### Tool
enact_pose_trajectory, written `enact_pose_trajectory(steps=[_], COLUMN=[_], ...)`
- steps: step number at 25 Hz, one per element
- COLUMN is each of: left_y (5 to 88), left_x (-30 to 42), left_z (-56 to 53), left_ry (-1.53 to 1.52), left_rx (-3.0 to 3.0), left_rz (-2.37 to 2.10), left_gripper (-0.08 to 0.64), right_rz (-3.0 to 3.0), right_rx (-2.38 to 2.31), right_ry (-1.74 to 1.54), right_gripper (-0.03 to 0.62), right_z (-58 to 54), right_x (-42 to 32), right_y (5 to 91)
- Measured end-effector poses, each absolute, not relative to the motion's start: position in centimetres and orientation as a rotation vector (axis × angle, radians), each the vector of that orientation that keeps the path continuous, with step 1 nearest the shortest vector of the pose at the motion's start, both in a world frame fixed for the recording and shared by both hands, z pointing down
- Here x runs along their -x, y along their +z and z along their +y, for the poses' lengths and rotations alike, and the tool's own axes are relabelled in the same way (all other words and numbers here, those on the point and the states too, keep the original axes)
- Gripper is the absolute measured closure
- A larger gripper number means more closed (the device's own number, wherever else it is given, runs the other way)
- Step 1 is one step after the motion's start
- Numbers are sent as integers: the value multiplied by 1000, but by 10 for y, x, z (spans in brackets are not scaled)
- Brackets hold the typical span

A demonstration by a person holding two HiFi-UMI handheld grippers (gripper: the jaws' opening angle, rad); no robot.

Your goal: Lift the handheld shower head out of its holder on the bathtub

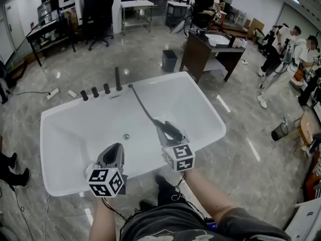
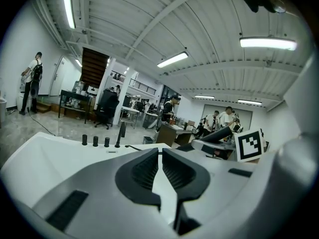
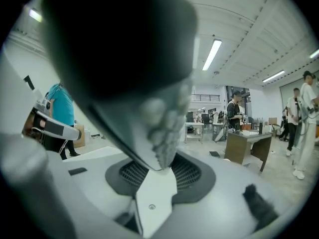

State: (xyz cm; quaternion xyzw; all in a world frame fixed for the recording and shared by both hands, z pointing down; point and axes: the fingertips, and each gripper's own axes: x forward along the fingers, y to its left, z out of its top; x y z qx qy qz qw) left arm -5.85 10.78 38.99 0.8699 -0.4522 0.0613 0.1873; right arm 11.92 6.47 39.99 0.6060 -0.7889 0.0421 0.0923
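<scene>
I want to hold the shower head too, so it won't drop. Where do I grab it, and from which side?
Probably the slim dark body of the shower head, just past where the right gripper clamps it. It's long and narrow, so jaws close across it easily. Come from the near side of the bathtub: the hose trails off its far end.

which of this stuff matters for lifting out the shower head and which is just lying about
Job: shower head, hose, bathtub, right gripper holding the head.
Lying about: bin, desk, office chair, power strip.
</scene>
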Motion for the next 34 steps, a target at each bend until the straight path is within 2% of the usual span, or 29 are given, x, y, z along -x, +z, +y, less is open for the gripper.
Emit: enact_pose_trajectory(steps=[34], left_y=[380], left_x=[62], left_z=[126], left_ry=[185], left_rx=[-2458], left_rz=[-1287], left_gripper=[526], right_rz=[-2336], right_rx=[-1761], right_ry=[144], right_gripper=[451], right_z=[80], right_x=[-111], right_y=[399])
